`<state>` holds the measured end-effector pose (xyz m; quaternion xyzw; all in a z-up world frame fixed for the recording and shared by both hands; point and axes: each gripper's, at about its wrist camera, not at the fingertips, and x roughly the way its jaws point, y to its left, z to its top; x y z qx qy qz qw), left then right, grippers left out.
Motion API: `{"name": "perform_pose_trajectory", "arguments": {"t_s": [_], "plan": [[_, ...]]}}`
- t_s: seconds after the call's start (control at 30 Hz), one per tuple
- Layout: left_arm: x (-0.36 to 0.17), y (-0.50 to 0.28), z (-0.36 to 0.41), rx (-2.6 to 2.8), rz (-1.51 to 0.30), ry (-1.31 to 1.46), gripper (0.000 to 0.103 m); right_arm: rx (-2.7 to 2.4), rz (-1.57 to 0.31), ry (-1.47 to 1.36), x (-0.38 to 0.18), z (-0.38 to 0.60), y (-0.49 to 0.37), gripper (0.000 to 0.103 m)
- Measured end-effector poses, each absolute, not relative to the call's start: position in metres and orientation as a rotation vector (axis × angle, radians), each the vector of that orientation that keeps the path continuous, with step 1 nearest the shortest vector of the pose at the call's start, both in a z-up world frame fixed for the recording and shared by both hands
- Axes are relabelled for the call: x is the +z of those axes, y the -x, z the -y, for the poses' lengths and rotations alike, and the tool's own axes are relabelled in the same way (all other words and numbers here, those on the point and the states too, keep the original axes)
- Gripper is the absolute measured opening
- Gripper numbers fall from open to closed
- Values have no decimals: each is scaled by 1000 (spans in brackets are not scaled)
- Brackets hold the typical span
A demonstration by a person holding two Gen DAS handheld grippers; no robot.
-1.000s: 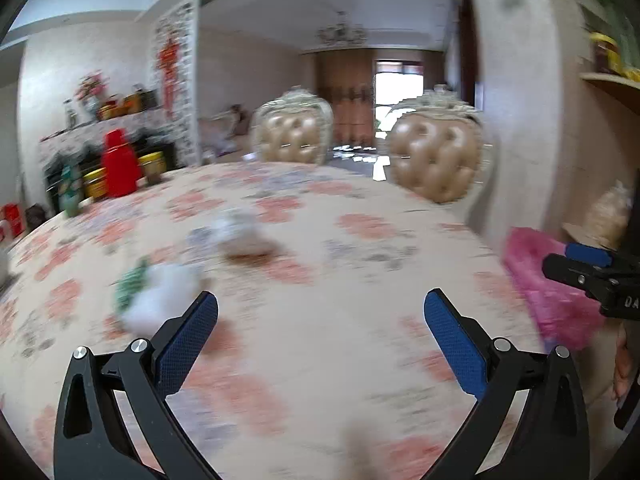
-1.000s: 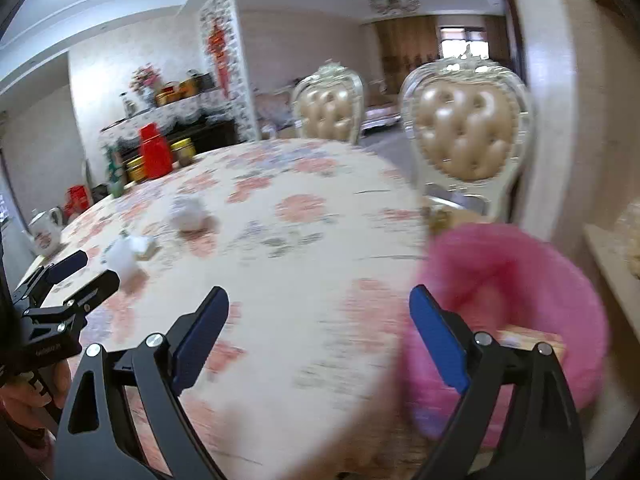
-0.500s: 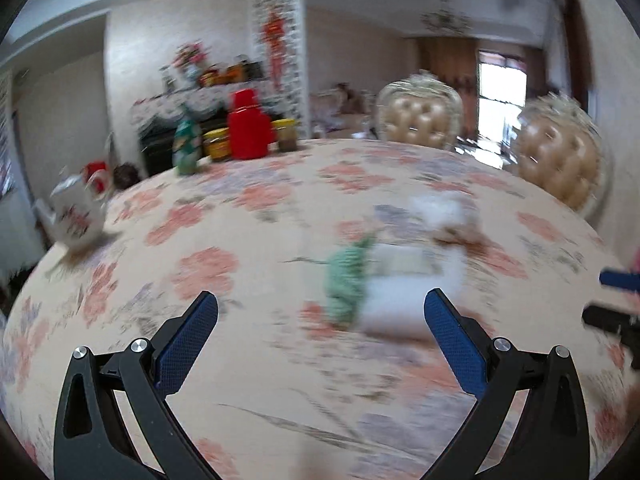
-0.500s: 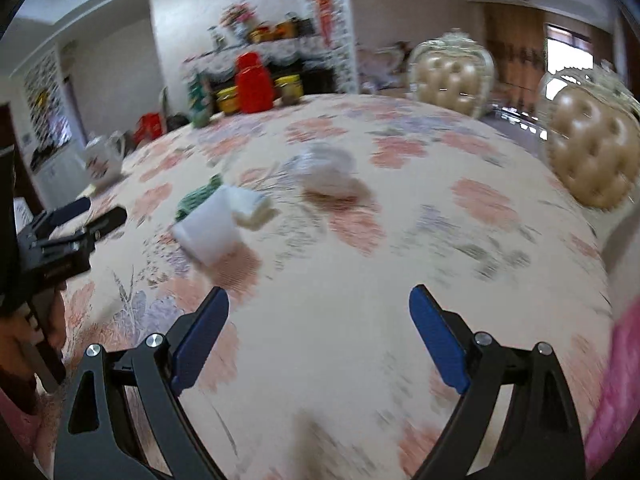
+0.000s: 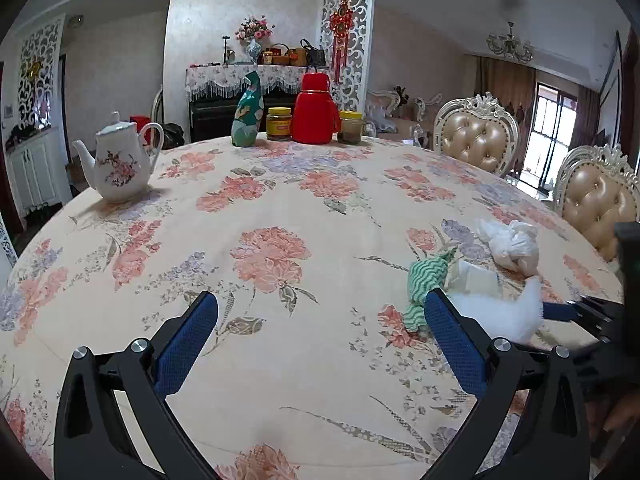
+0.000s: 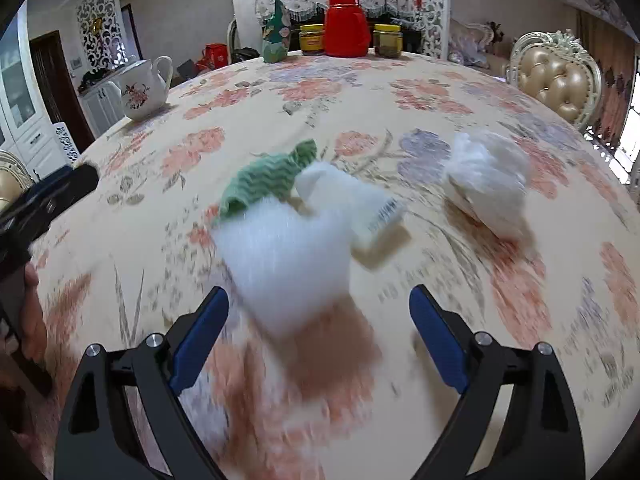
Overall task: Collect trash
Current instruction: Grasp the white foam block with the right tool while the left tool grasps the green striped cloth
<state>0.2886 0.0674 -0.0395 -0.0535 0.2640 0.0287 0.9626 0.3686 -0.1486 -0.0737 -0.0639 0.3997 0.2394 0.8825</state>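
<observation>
Right gripper (image 6: 318,340) gapes wide and empty before the white wad (image 6: 288,256), probably light, soft tissue; pinch its middle.

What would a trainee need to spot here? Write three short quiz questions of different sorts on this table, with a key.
1. True or false: the right claw is shut on the white wad.
2. Which lies farthest right in the right wrist view? A) green cloth B) white bag C) teapot
3. Fill in: the red flask stands between two ____ with yellow lids.

Key: 1. False; both claws stand open, the wad just ahead of the right one, the left claw over bare tablecloth. 2. B. 3. jars.
</observation>
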Motion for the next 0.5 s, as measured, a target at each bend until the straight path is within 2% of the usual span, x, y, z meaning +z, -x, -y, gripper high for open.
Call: {"name": "perform_pose_trajectory", "arguments": {"t_s": [0.17,0.2,0.23,0.3,0.5], "plan": [[-40,-289,-71,57,-539,132,97,562,-840,154,-75,135,-379,89],[-41,-290,-72,50,-545,143,97,579,-846,161,-76,133,-379,85],[-42,-291,-73,42,-553,152,97,601,-844,163,-75,132,-377,72],[-44,-293,-73,36,-568,160,97,643,-812,162,-71,132,-371,57],[-48,-293,-64,26,-570,128,97,567,-763,180,-64,151,-343,54]]}}
